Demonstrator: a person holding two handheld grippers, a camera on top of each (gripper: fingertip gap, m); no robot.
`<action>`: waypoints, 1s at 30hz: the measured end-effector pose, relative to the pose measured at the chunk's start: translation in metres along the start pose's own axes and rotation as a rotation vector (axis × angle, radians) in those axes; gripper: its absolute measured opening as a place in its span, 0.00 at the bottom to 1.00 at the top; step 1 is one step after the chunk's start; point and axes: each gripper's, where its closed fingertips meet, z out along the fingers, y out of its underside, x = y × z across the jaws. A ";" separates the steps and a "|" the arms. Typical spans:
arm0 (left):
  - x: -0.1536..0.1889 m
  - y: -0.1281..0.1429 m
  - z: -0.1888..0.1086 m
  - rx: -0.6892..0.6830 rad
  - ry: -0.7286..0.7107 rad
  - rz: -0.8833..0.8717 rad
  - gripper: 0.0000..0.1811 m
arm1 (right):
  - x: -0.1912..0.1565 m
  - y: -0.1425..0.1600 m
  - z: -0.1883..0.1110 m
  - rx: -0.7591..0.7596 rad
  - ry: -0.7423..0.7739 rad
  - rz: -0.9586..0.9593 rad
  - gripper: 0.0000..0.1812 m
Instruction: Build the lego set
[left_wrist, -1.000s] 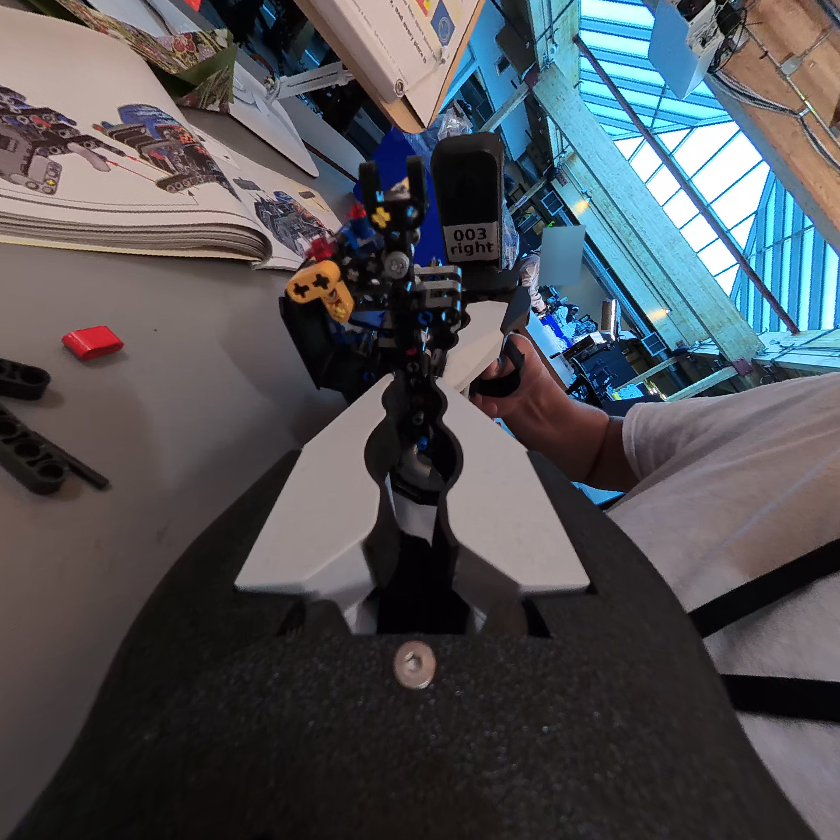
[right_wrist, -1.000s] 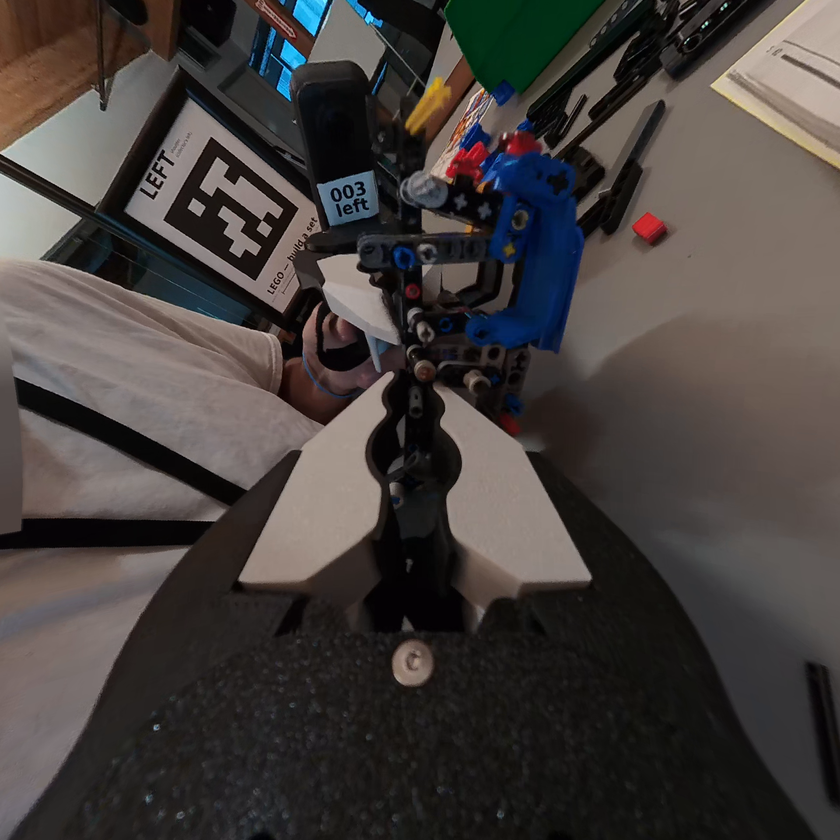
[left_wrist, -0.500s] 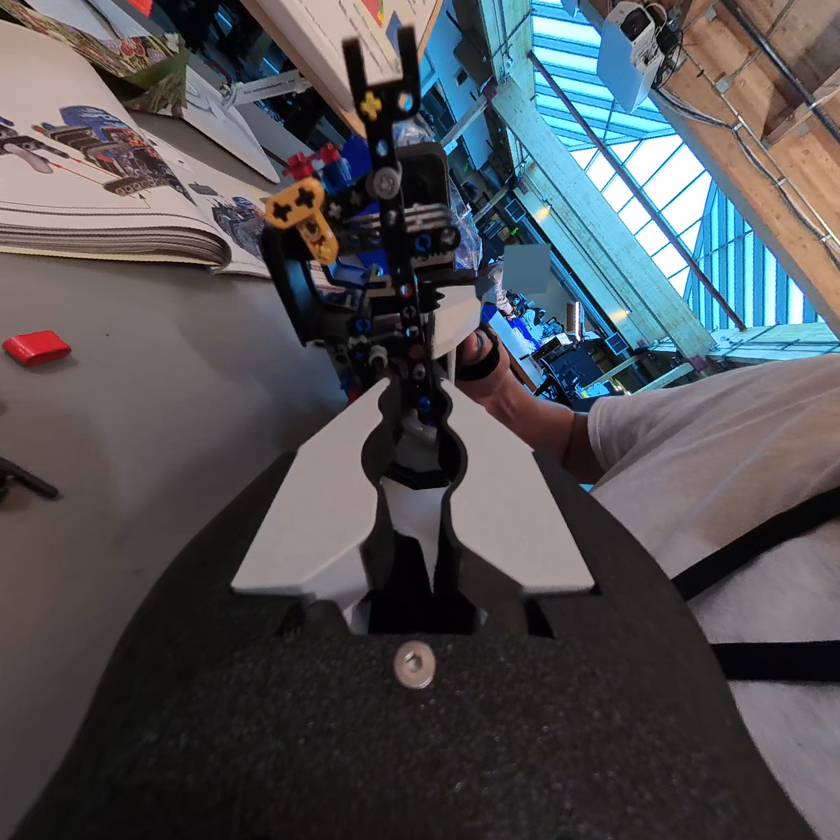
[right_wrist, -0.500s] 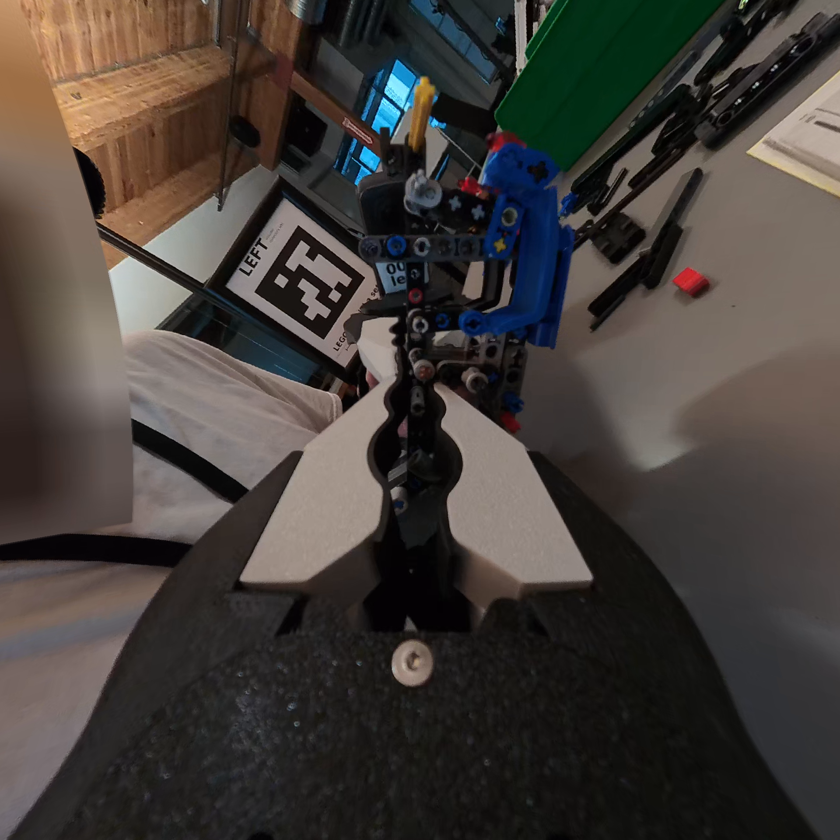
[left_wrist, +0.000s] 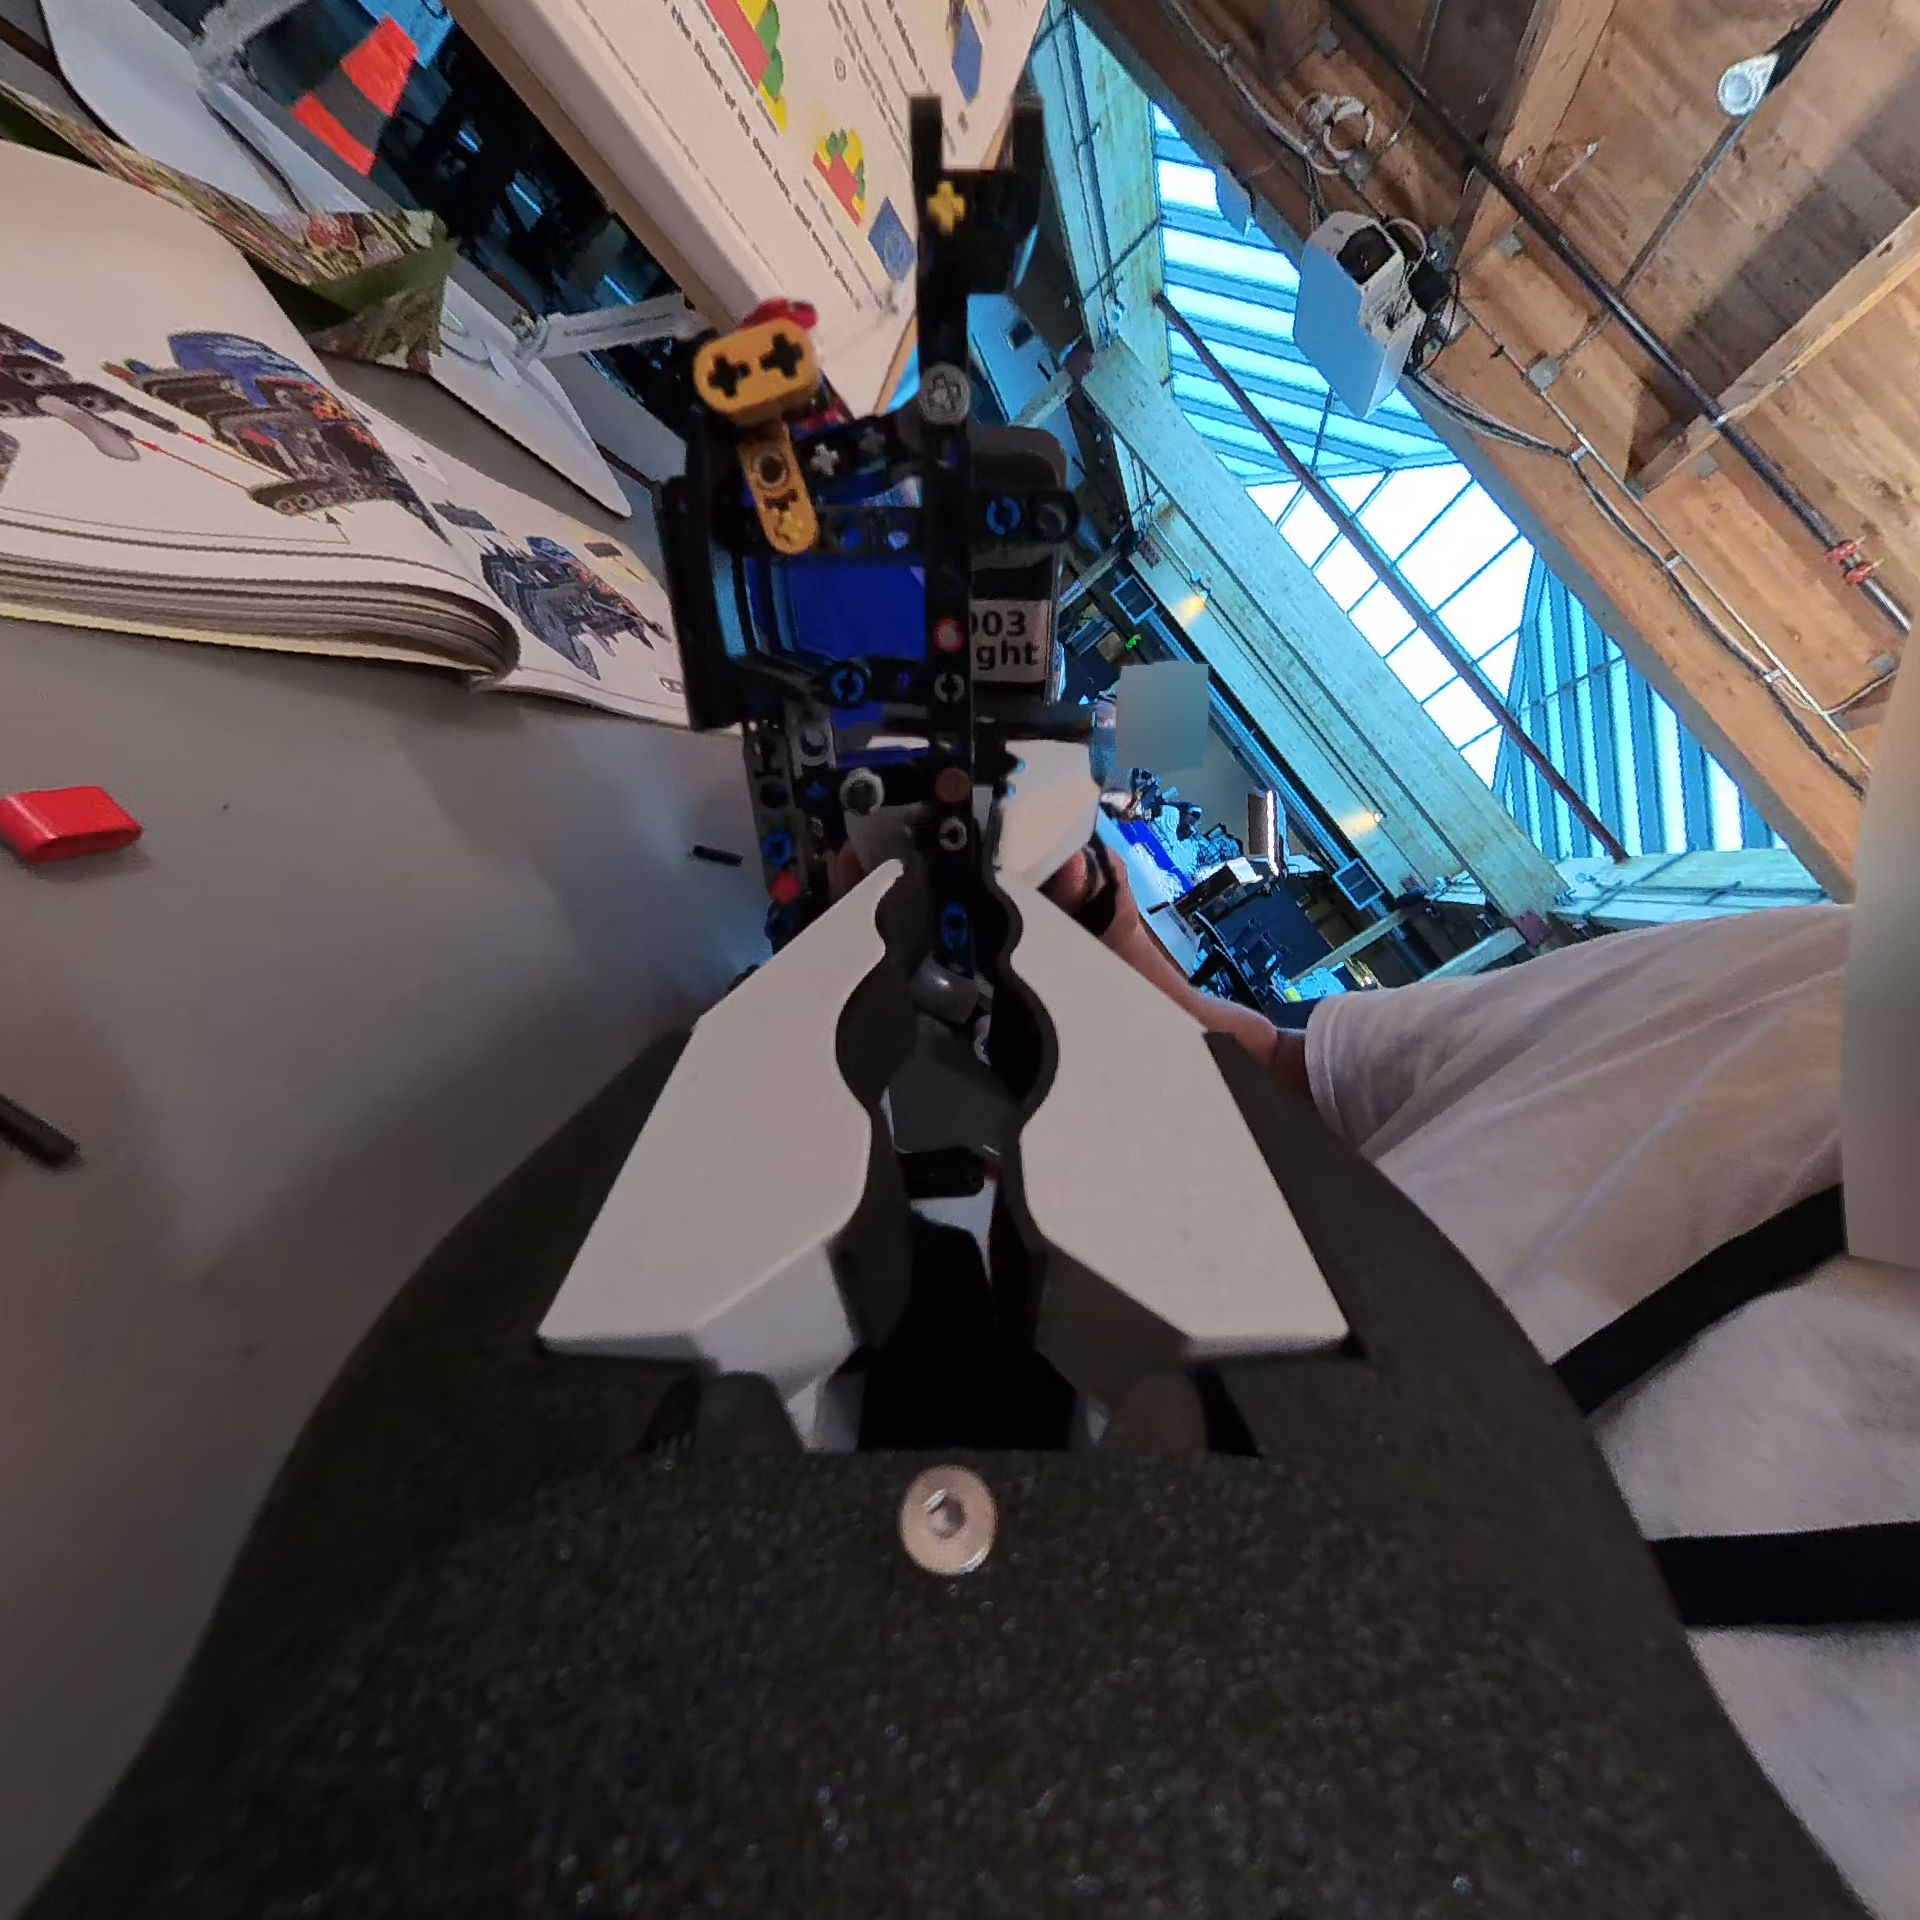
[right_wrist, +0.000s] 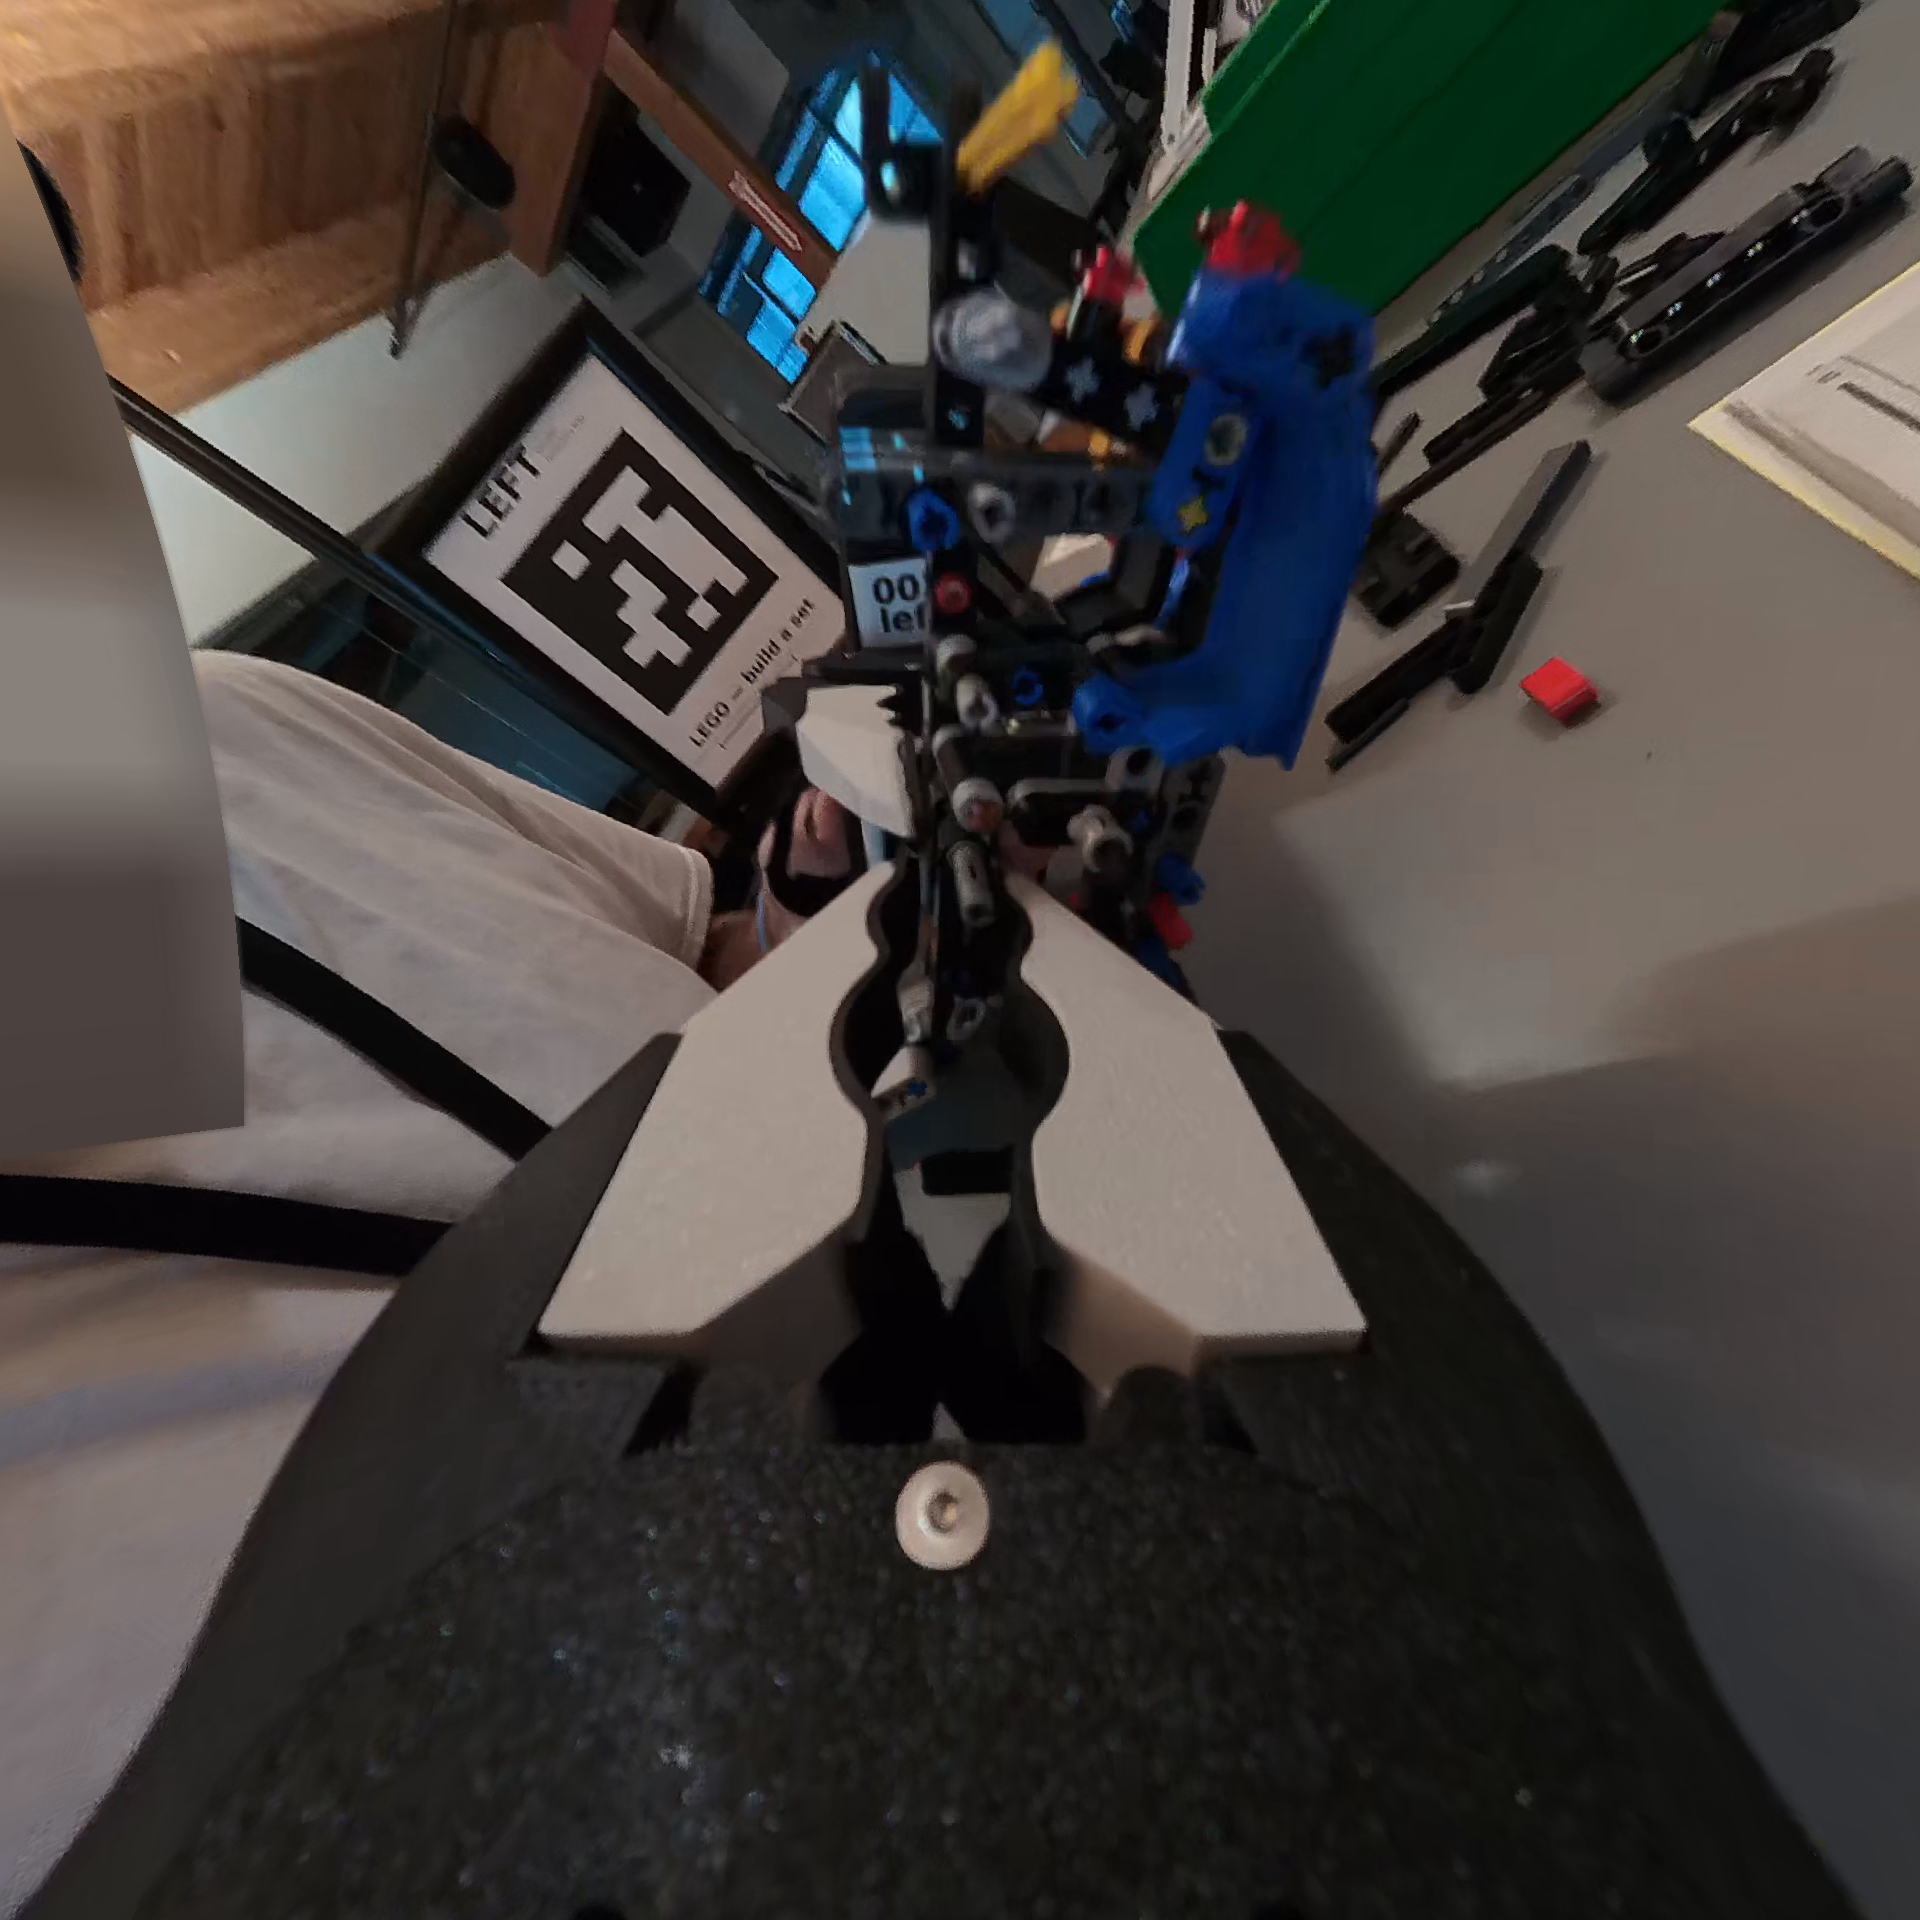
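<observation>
A black, blue and yellow lego model (left_wrist: 852, 582) is held in the air between both grippers. My left gripper (left_wrist: 948, 894) is shut on a black beam at the model's near end. My right gripper (right_wrist: 961, 883) is shut on the same model (right_wrist: 1236, 582) from the opposite side; its blue panel faces the table. In the left wrist view the right gripper (left_wrist: 1023, 790) shows beyond the model. In the right wrist view the left gripper (right_wrist: 862, 748) shows beyond it. A yellow connector (left_wrist: 756, 369) tops the model.
An open instruction booklet (left_wrist: 239, 488) lies on the grey table (left_wrist: 312, 1039) at the left. A small red piece (left_wrist: 64, 823) lies on the table, also in the right wrist view (right_wrist: 1558, 686). Several loose black beams (right_wrist: 1496, 603) and a green box (right_wrist: 1434, 135) lie beyond. A person's white shirt (left_wrist: 1558, 1091) is close. Left and right tips are no more than a few centimetres apart.
Both grippers have tilted and lifted the model. It now stands taller in both views, and the right wrist view is blurred by motion. Both grips stay the same.
</observation>
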 end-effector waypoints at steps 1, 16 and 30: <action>0.000 -0.001 0.000 0.003 0.003 -0.005 0.03 | 0.001 0.000 0.001 0.000 0.014 -0.015 0.06; 0.002 0.004 0.005 -0.019 0.036 -0.035 0.03 | -0.002 0.002 -0.002 -0.038 0.031 -0.020 0.04; 0.002 0.004 0.005 -0.011 0.028 -0.030 0.03 | -0.002 0.003 0.000 -0.058 0.033 -0.009 0.03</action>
